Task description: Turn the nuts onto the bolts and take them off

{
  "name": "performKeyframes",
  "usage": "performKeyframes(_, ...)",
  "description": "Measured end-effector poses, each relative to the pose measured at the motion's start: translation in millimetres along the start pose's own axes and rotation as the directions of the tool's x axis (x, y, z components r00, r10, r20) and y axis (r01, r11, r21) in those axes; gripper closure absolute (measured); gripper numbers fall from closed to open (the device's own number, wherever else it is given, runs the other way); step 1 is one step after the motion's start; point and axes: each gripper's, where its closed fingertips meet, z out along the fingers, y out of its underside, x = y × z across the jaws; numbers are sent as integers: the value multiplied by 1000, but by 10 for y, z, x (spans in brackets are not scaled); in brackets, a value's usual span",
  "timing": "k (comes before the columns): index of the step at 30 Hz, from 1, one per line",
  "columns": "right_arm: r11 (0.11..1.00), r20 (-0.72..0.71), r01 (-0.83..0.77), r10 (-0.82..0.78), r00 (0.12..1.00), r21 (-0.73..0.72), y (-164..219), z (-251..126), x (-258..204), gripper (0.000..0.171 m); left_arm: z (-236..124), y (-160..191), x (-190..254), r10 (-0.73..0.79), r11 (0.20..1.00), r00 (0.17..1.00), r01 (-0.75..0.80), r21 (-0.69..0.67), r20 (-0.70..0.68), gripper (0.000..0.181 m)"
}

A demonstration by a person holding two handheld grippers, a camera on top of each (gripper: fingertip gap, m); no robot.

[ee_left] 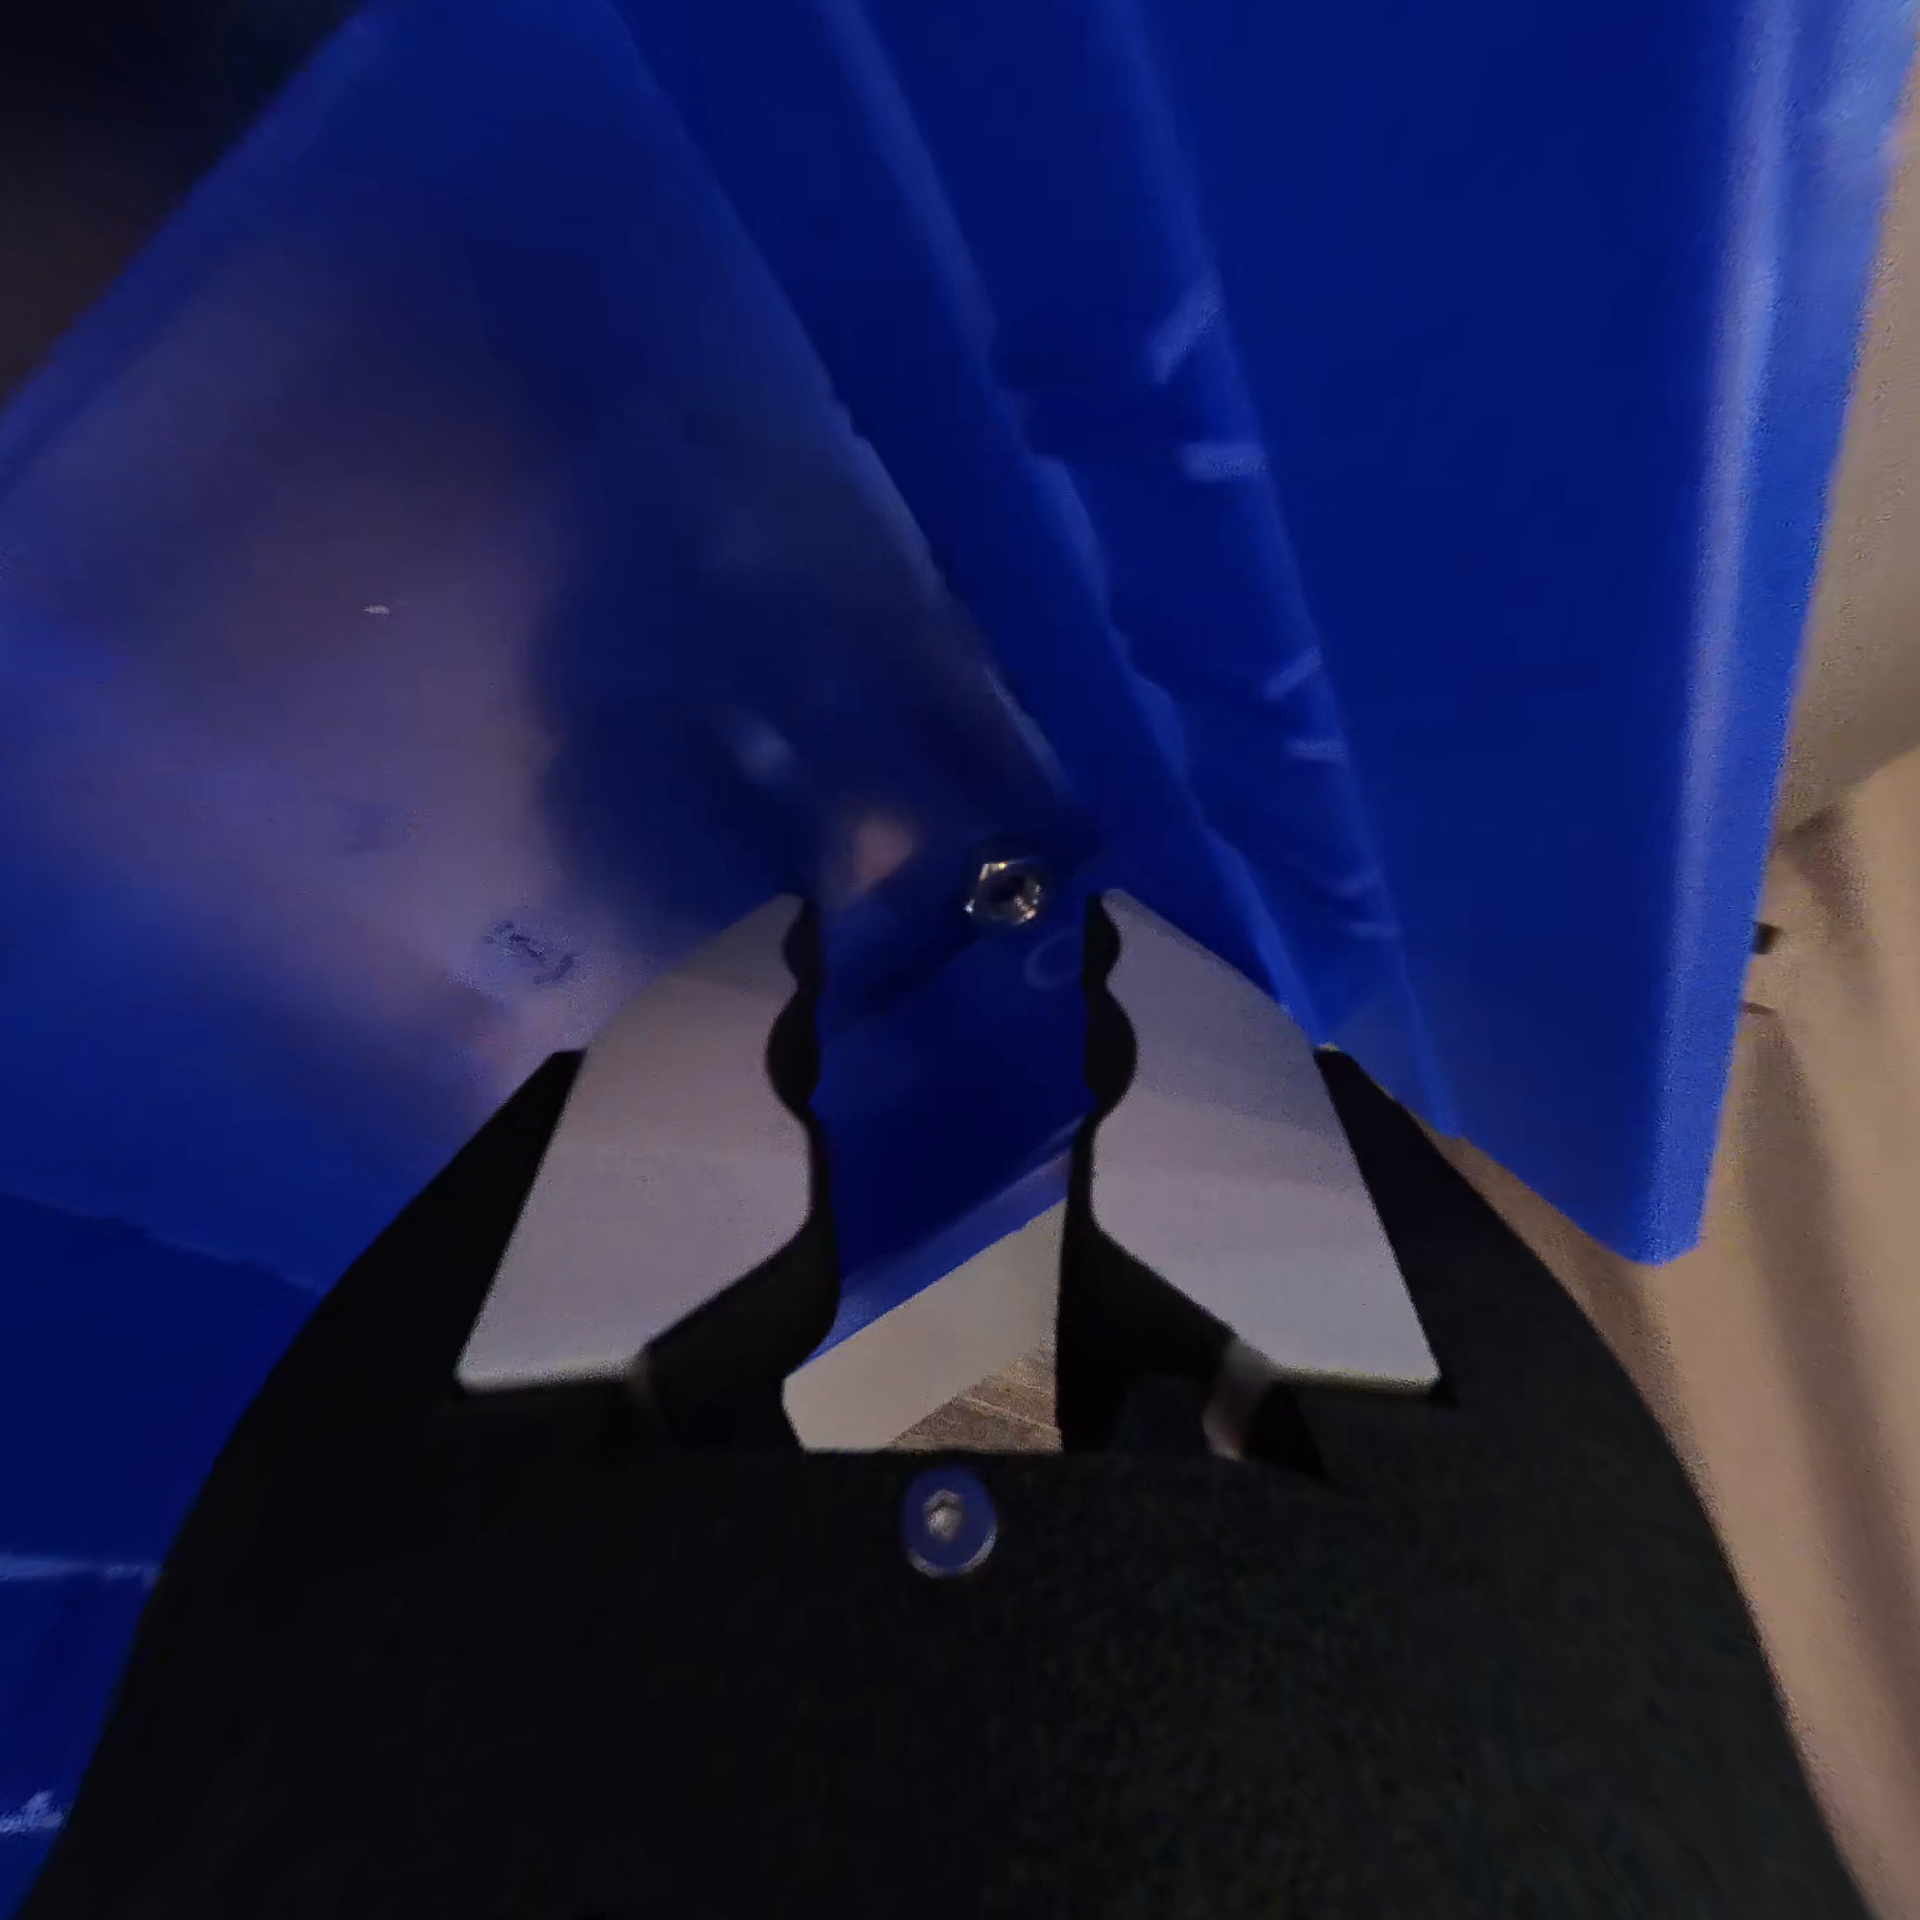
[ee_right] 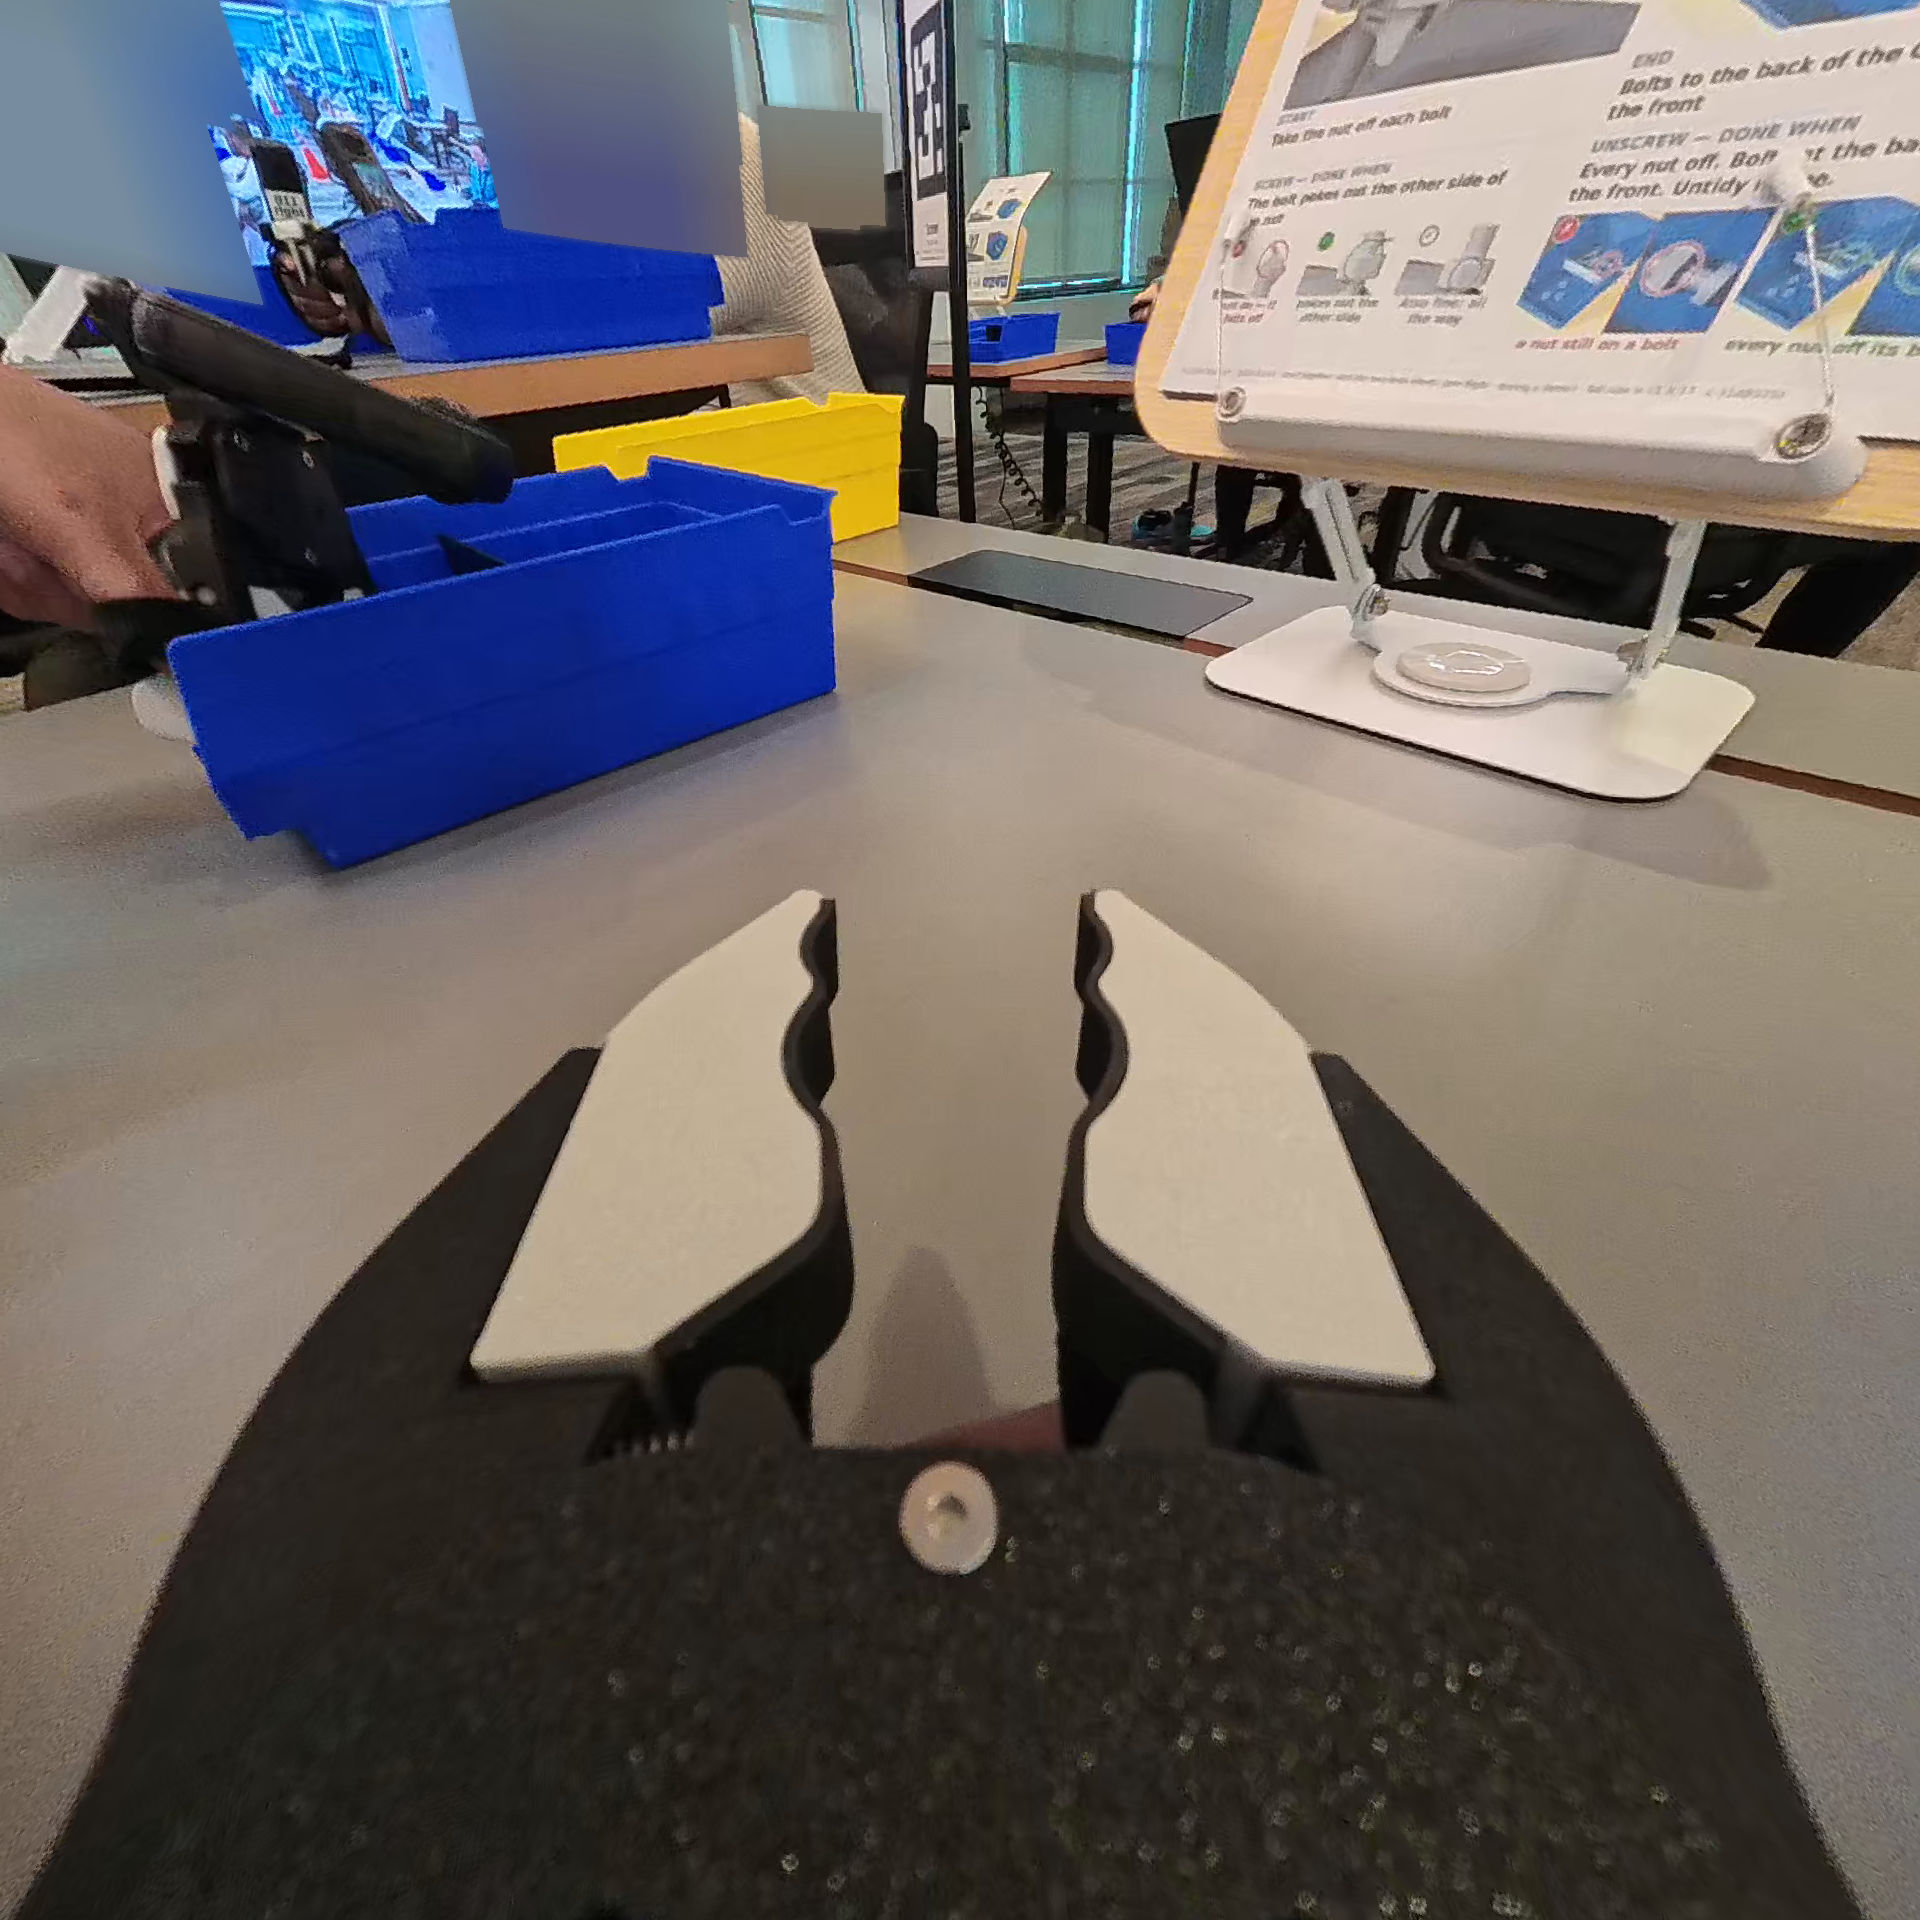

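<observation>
A small silver nut (ee_left: pixel 1004 891) lies on the floor of a blue bin (ee_left: pixel 520 623), in a corner by a blue wall. My left gripper (ee_left: pixel 948 914) is open inside the bin, its tips just short of the nut, which sits between them a little to the right. My right gripper (ee_right: pixel 956 914) is open and empty, low over the grey table (ee_right: pixel 1039 810). In the right wrist view the blue bin (ee_right: pixel 520 665) stands at the left, tilted, with the left gripper (ee_right: pixel 260 488) and a hand (ee_right: pixel 62 499) reaching into it. No bolts show.
A white stand (ee_right: pixel 1475 686) holding an instruction board (ee_right: pixel 1558 208) is at the back right. A yellow bin (ee_right: pixel 769 447) stands behind the blue one. A black flat panel (ee_right: pixel 1081 592) lies in the table. More blue bins (ee_right: pixel 540 291) and people sit at farther tables. My right fingertips sit around 35 cm from my left ones.
</observation>
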Motion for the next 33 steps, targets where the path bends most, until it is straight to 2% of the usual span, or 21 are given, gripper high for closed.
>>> performKeyframes(2, 1000, 2, 18, -18, 1000, -4, 3, 4, -21, 128, -14, -12, -69, 2, 1000, 997, -2, 0, 83, 115)
performKeyframes(3, 1000, 4, 25, -25, 1000, -6, 6, 6, -32, 128, -21, -15, -87, 1, 1000, 994, -1, 1, 108, 113)
performKeyframes(8, 999, 6, 43, -43, 999, -7, 6, 0, -54, 128, -41, -55, -148, -41, 999, 986, 37, 28, 160, 115)
performKeyframes(14, 999, 11, 33, -33, 999, -7, 3, -3, -45, 129, -16, 11, -170, -129, 991, 985, 130, -3, 115, 115)
performKeyframes(18, 999, 10, 41, -41, 999, -5, -6, -10, -38, 129, -13, 29, -158, -163, 986, 981, 165, -15, 107, 126)
performKeyframes(20, 999, 9, 55, -55, 998, -3, -14, -19, -37, 129, -33, 42, -212, -156, 987, 976, 161, -19, 153, 132)
performKeyframes(26, 999, 21, 46, -46, 999, 2, -17, -47, -51, 130, -41, 76, -275, -164, 985, 969, 172, -28, 184, 122)
performKeyframes(29, 999, 27, 43, -43, 999, 1, -13, -47, -62, 131, -45, 54, -147, -142, 988, 983, 148, -51, 119, 124)
performKeyframes(31, 999, 29, 46, -46, 999, -3, -6, -41, -66, 131, -145, -11, -98, -124, 992, 990, 127, -29, 72, 139)
performKeyframes(33, 999, 28, 50, -50, 998, -7, 2, -40, -68, 131, -270, 31, -56, -93, 994, 996, 93, -56, 6, 132)
